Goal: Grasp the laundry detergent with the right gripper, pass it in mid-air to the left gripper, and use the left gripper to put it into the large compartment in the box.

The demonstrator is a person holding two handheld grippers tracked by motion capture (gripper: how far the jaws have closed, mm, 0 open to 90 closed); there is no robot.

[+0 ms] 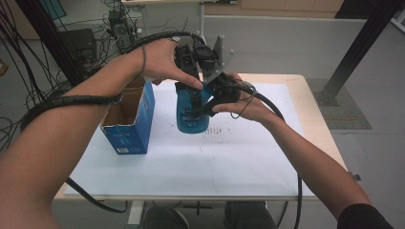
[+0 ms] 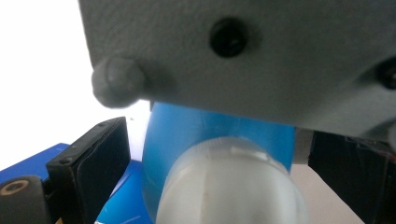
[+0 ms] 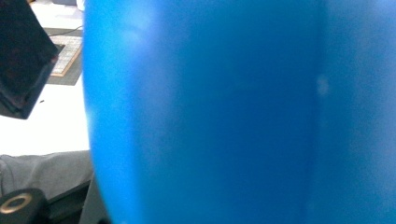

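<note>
Bottle: a blue bottle [image 1: 192, 113] is held up above the white sheet [image 1: 200, 157] near the middle of the table [image 1: 319, 128], toward the far side; in the left gripper view its pale cap [image 2: 231, 186] points at the camera, and in the right gripper view its blue side [image 3: 224, 116] is right in front of the lens.
Right gripper: the right gripper [image 1: 210, 102] comes in from the right and is clamped on the bottle's side.
Left gripper: the left gripper [image 1: 195, 76] comes down from above onto the bottle's top; its black jaws stand on either side of the bottle below the cap, but I cannot tell whether they press on it.
Box: an open blue cardboard box [image 1: 129, 117] stands on the sheet just left of the bottle.
</note>
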